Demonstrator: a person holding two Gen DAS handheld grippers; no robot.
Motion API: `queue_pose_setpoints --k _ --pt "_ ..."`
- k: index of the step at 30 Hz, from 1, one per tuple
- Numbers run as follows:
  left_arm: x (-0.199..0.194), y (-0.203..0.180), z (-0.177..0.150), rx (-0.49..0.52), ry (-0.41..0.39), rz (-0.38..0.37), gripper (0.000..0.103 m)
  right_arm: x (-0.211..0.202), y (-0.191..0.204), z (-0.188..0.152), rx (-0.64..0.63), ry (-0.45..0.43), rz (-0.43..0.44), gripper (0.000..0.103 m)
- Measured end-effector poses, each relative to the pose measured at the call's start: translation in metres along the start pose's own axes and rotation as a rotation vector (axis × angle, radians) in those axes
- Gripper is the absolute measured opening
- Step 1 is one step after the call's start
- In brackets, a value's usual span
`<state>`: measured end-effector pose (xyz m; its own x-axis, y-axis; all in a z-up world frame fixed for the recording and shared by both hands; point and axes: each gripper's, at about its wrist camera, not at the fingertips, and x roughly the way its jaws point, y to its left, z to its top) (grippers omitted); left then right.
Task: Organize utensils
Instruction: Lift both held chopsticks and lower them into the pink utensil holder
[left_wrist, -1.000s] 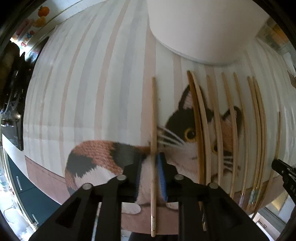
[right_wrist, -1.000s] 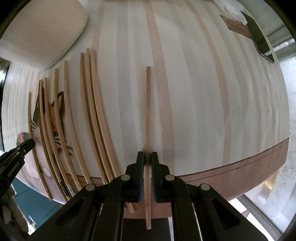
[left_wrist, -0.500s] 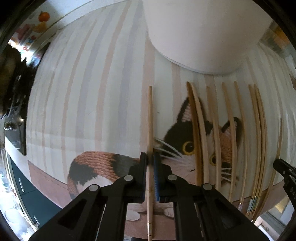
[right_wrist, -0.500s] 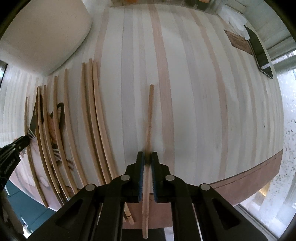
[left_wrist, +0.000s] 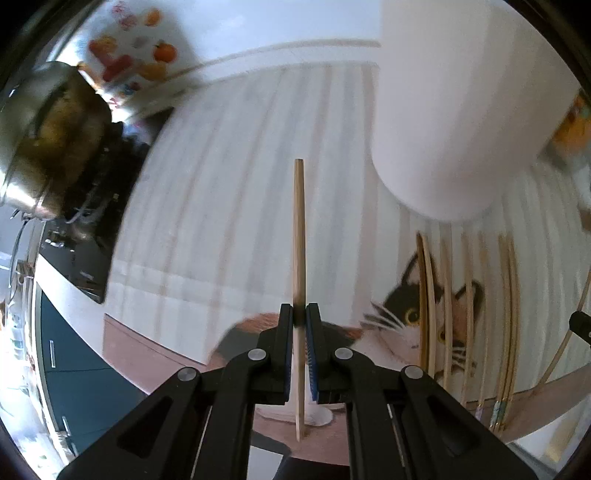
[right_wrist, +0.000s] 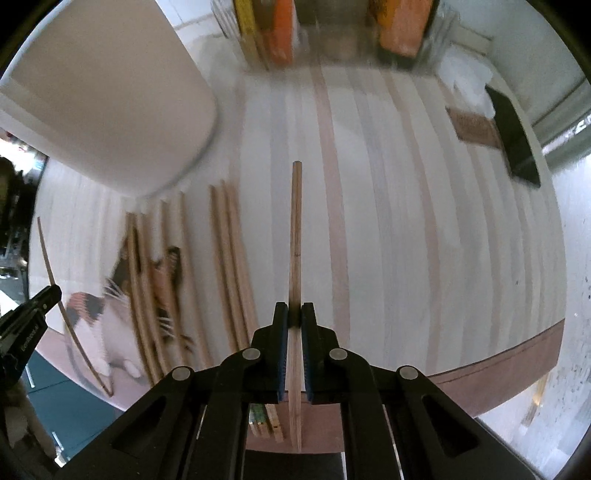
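Your left wrist camera looks steeply down along its fingers at the striped cat mat (left_wrist: 229, 206), raised off it, the white container (left_wrist: 461, 110) at top right. Your right wrist camera faces almost straight down over the mat's (right_wrist: 424, 221) plainer side. Both views share the row of chopsticks (left_wrist: 469, 314) (right_wrist: 229, 266), and the container (right_wrist: 110, 103) sits top left in the right view.

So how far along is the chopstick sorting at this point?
Early. Nothing shows as put away yet. In hand: the left tool is shut on a pale chopstick, and the right tool on a darker chopstick. Left: a row of chopsticks on the cat mat beside the white container.
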<state>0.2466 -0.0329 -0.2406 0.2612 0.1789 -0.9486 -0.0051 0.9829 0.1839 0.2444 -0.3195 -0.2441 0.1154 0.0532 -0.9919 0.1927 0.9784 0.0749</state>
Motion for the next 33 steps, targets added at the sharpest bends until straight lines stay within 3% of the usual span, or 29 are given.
queue_pose_setpoints --k 7,14,21,27,33 --pt "-0.056 0.045 0.021 -0.084 -0.146 -0.053 0.004 -0.055 0.004 0.015 0.038 -0.128 0.062 0.007" --pt "-0.140 0.069 0.062 -0.182 -0.332 -0.150 0.004 -0.095 0.044 0.025 0.053 -0.258 0.112 0.007" --pt "-0.220 0.080 0.114 -0.258 -0.489 -0.269 0.004 -0.190 0.058 0.062 0.074 -0.459 0.238 0.007" --pt "-0.239 0.070 0.163 -0.276 -0.532 -0.321 0.004 -0.246 0.068 0.114 0.082 -0.591 0.282 0.007" --pt "-0.211 0.048 0.201 -0.268 -0.451 -0.377 0.004 -0.247 0.082 0.181 0.100 -0.629 0.273 0.007"
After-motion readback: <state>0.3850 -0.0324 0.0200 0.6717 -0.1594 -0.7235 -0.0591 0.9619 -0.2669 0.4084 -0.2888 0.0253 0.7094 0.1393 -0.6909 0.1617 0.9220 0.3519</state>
